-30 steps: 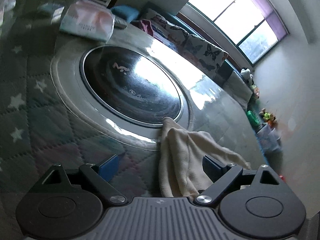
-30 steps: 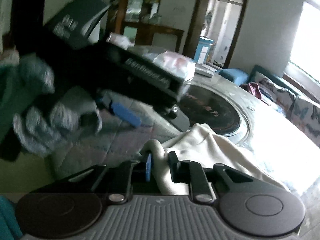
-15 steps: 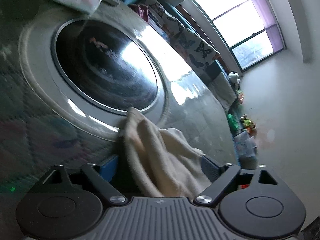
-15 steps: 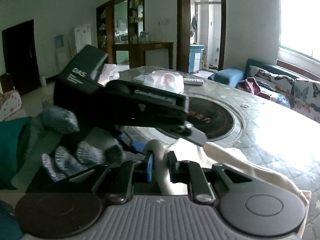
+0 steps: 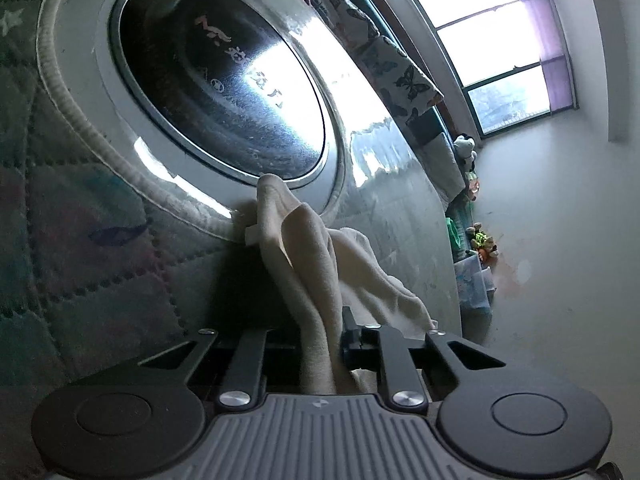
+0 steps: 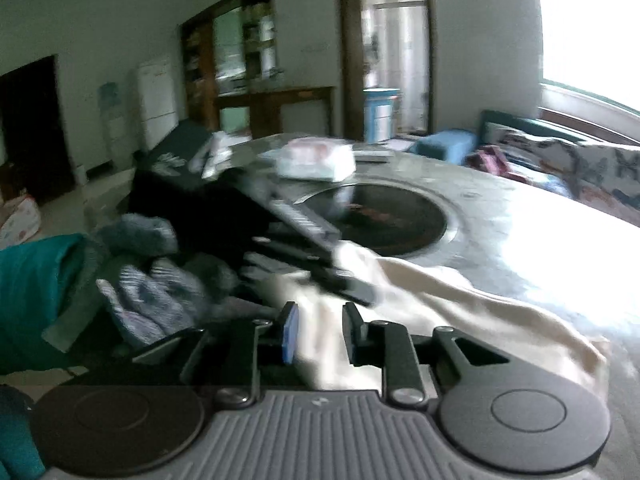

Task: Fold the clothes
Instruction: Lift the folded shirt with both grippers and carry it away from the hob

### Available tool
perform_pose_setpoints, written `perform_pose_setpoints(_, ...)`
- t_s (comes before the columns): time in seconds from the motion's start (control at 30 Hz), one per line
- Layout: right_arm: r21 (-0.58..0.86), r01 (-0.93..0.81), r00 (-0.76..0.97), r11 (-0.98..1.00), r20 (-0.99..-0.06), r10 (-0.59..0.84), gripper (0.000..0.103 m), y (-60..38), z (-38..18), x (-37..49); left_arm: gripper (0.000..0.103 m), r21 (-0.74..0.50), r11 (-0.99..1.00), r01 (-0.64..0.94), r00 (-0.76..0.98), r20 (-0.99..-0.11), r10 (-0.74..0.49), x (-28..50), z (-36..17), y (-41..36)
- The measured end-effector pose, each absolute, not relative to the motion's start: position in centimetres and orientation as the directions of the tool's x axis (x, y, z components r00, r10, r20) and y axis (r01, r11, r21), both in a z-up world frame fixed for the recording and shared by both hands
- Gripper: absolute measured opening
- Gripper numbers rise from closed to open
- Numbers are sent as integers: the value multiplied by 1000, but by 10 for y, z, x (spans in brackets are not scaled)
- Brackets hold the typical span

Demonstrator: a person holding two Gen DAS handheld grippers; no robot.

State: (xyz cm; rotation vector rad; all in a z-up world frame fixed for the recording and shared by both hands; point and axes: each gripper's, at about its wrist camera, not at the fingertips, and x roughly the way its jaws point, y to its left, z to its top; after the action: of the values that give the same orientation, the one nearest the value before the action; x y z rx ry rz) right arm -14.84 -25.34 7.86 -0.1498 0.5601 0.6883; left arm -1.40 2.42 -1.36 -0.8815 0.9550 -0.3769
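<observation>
A cream cloth (image 5: 316, 264) lies bunched on the round table and runs up between the fingers of my left gripper (image 5: 320, 340), which is shut on it. The cloth's far corner rests against the rim of the table's dark round centre plate (image 5: 224, 80). In the right wrist view the same cream cloth (image 6: 460, 296) stretches off to the right over the table, and my right gripper (image 6: 320, 336) is shut on its near edge. The left gripper (image 6: 304, 240), held by a gloved hand (image 6: 152, 284), clamps the cloth just ahead of my right fingers; that view is blurred.
The table's quilted cover (image 5: 80, 248) has a glossy surface. A white tissue packet (image 6: 316, 158) and small items sit at the table's far side. Beyond the table, a sofa with butterfly cushions (image 6: 580, 168) stands under the window. A teal sleeve (image 6: 32, 280) is at left.
The left gripper has gone from open around the cloth to shut on it. It has also tilted and come closer to the right gripper. The right gripper kept its hold on the cloth.
</observation>
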Motion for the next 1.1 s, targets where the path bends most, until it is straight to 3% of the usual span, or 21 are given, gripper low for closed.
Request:
perform_pose_setpoints(0.23, 27, -360, 768, 932, -558, 313, 40, -324, 71, -124, 18, -772, 632, -74, 553, -559, -618, -16, -10, 19)
perform_pose_setpoints(0.33, 38, -267, 785, 963, -570, 240, 55, -348, 62, -113, 18, -756, 652, -60, 559, -567, -605, -17, -7, 15)
perform_pose_setpoints(0.73, 179, -131, 762, 975, -611, 215, 61, -385, 29, -90, 19, -736, 675, -48, 563, -578, -591, -18, -3, 6)
perform_pose_setpoints(0.87, 201, -133, 762, 971, -605, 230, 57, -383, 30, -92, 19, -729, 683, -41, 562, -582, -587, -18, -2, 5)
perform_pose_setpoints(0.93, 216, -150, 757, 965, -603, 252, 42, -382, 30, -93, 19, -725, 688, -37, 564, -583, -585, -17, -2, 4)
perform_pose_setpoints(1.1, 241, -164, 757, 957, -591, 279, 20, -378, 34, -96, 18, -708, 706, -18, 566, -589, -576, -17, 2, -2)
